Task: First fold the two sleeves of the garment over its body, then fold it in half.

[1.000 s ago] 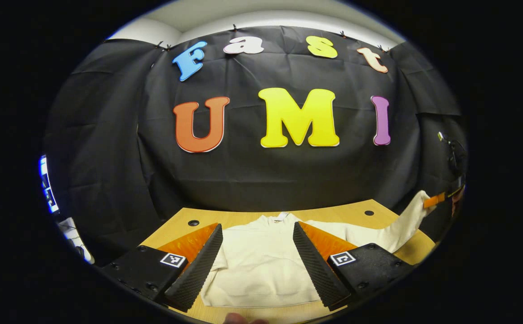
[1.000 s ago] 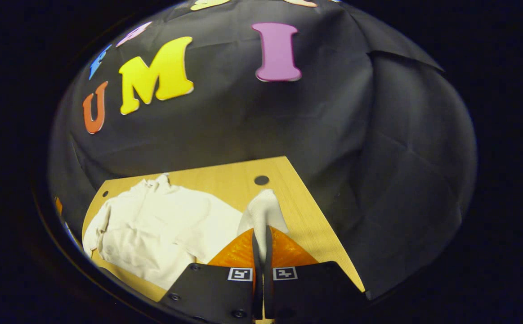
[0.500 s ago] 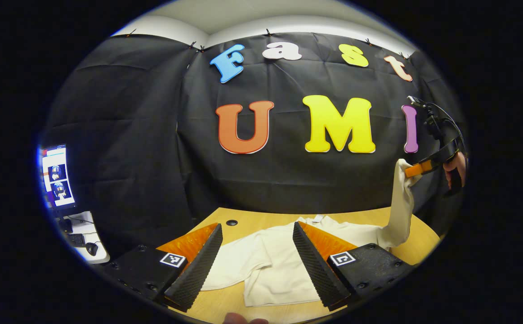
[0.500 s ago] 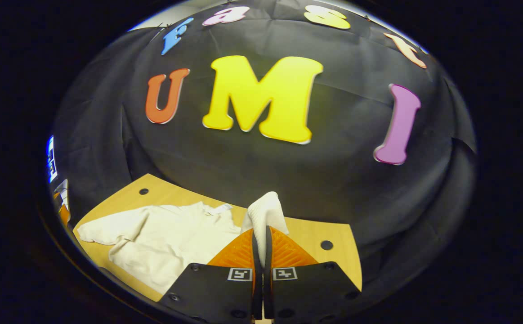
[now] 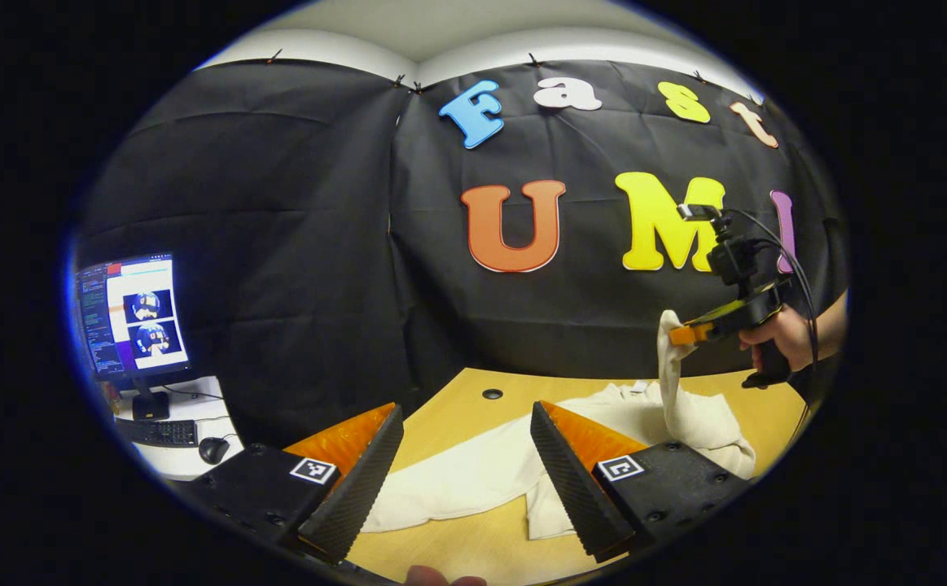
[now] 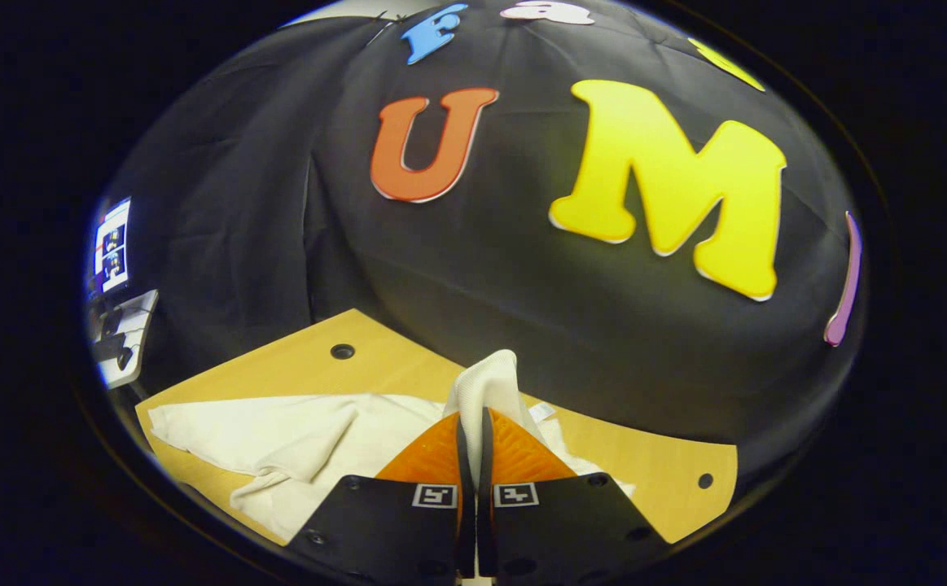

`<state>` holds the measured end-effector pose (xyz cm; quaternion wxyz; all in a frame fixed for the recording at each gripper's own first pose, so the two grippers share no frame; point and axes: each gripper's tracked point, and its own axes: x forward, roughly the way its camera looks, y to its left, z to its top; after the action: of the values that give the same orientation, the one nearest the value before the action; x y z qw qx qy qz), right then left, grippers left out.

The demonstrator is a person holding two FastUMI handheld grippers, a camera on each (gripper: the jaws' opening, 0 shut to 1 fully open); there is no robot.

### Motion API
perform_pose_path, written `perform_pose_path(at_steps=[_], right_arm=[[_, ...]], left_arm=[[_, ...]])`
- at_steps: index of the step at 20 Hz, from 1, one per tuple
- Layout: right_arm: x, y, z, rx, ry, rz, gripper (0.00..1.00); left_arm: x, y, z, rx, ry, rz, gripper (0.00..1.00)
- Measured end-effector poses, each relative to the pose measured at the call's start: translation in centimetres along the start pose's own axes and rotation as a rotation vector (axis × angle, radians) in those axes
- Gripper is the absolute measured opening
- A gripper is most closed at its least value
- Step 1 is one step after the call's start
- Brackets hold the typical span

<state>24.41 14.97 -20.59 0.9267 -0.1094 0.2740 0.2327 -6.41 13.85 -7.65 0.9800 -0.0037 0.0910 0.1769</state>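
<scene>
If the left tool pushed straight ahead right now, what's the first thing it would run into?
Probably the garment: its flat sleeve lies on the table just ahead of the open left tool. Depth is unclear; held level, it might reach the black cloth wall.

One cream garment (image 5: pixel 473 480) lies on one wooden table (image 5: pixel 457 399). Two grippers are here: the left gripper (image 5: pixel 461 480) and the right gripper (image 5: pixel 689 334), with one hand (image 5: pixel 778 338) around it. One monitor (image 5: pixel 131 313), one keyboard (image 5: pixel 157 433) and one mouse (image 5: pixel 212 449) stand aside.
</scene>
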Motion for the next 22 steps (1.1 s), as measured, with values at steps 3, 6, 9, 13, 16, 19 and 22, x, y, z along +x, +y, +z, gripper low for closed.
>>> perform_pose_path(at_steps=[3, 6, 9, 13, 16, 19, 22], right_arm=[[5.4, 4.7, -4.1, 0.01, 0.087, 0.047, 0.02], [9.9, 7.4, -7.0, -0.033, 0.16, 0.06, 0.02], [12.0, 9.7, -8.3, -0.005, 0.192, 0.087, 0.03], [12.1, 12.3, -7.3, 0.11, 0.166, 0.157, 0.19], [11.3, 12.7, -6.4, 0.104, 0.132, 0.164, 0.63], [9.2, 12.6, -5.1, 0.125, 0.102, 0.163, 0.73], [5.4, 12.2, -3.3, 0.137, 0.054, 0.181, 0.79]], left_arm=[[0.0, 2.2, -1.1, -0.036, 0.023, 0.031, 1.0], [0.1, 4.6, -2.4, -0.031, 0.057, 0.066, 1.0], [0.1, 6.0, -3.1, -0.027, 0.076, 0.087, 1.0], [0.7, 5.4, -3.2, -0.021, 0.069, 0.058, 1.0], [1.2, 4.3, -3.0, -0.008, 0.06, 0.015, 1.0], [1.3, 3.7, -3.3, -0.005, 0.058, -0.018, 1.0], [1.2, 4.8, -4.8, 0.018, 0.077, -0.017, 1.0]])
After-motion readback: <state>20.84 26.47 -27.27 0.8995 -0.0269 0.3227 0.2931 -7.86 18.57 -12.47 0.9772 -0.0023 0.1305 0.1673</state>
